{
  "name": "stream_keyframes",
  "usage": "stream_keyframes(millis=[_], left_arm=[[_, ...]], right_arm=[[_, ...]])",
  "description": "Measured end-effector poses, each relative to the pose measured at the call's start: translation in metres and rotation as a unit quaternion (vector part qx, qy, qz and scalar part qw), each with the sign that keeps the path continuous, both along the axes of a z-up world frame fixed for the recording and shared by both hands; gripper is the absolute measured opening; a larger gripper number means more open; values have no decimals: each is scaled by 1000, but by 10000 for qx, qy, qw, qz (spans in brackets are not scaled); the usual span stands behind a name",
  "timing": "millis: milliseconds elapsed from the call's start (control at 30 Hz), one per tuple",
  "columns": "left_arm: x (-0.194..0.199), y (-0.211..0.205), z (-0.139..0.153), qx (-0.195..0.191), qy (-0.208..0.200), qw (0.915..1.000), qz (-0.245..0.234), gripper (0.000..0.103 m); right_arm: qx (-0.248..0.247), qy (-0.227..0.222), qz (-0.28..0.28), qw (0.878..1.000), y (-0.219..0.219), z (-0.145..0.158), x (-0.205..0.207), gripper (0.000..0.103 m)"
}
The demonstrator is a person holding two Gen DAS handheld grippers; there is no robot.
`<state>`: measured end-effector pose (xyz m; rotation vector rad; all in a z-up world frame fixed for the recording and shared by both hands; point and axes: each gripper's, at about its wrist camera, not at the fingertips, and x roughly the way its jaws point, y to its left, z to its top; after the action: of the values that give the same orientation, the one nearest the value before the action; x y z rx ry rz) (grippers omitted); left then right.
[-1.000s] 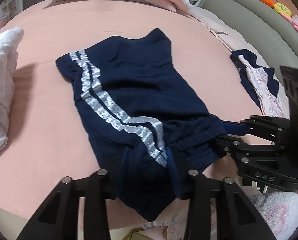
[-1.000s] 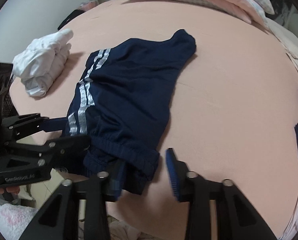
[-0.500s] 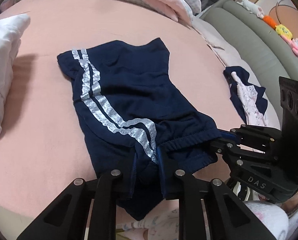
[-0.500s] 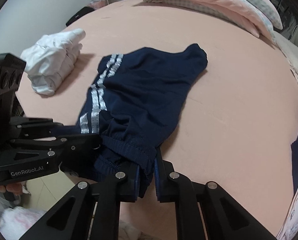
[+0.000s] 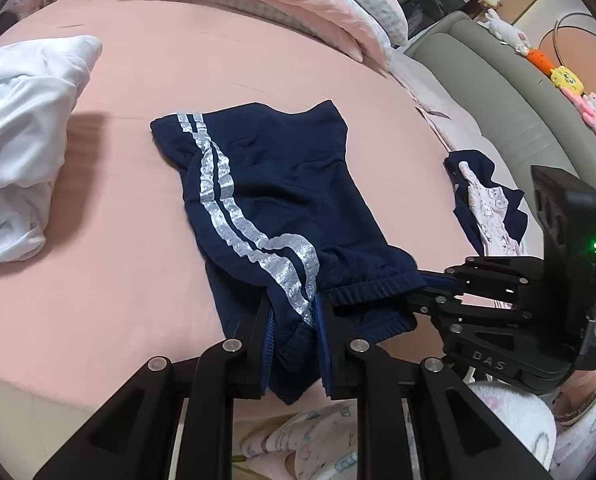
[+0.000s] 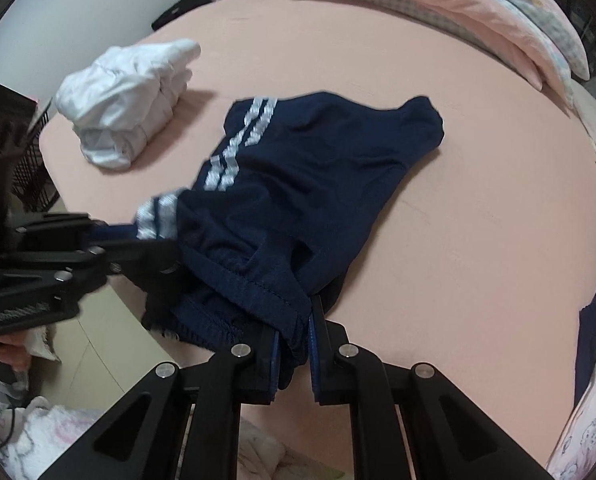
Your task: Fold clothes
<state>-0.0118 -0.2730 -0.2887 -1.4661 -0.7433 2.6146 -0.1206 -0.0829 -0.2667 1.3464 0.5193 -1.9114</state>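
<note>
Navy shorts [image 5: 273,184] with two silver side stripes lie on the pink bed sheet [image 5: 117,280], legs pointing away. My left gripper [image 5: 293,312] is shut on the waistband's striped corner, with cloth bunched between its blue pads. My right gripper [image 6: 293,320] is shut on the other waistband corner at the bed's near edge. Each gripper shows in the other's view: the right gripper [image 5: 414,284] from the right, the left gripper [image 6: 169,248] from the left. The waist end of the shorts [image 6: 318,168] hangs lifted between them. The legs still rest on the sheet.
A folded white garment [image 5: 17,152] lies left of the shorts. A pink quilt [image 5: 281,4] is piled at the far side. A navy and pink garment [image 5: 486,204] lies to the right, near a grey padded rail [image 5: 518,92] with toys. A black basket [image 6: 29,172] stands beside the bed.
Both grippers went from open around the waistband to shut on it. They then rose a little, lifting the waist end off the sheet and bunching the cloth.
</note>
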Motion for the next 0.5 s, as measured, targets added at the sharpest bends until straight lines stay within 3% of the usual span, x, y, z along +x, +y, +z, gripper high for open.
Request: stream_keyframes(millis=[100, 333, 500], left_arm=[[1, 1, -2, -67, -68, 9999, -63, 16], [-3, 15, -17, -688, -500, 9956, -381, 17], [-7, 13, -19, -640, -725, 9946, -387, 19]], right_arm=[[211, 23, 19, 9998, -2, -5, 4, 9], [370, -70, -104, 9992, -5, -12, 2, 14], [226, -255, -292, 9990, -1, -14, -1, 23]])
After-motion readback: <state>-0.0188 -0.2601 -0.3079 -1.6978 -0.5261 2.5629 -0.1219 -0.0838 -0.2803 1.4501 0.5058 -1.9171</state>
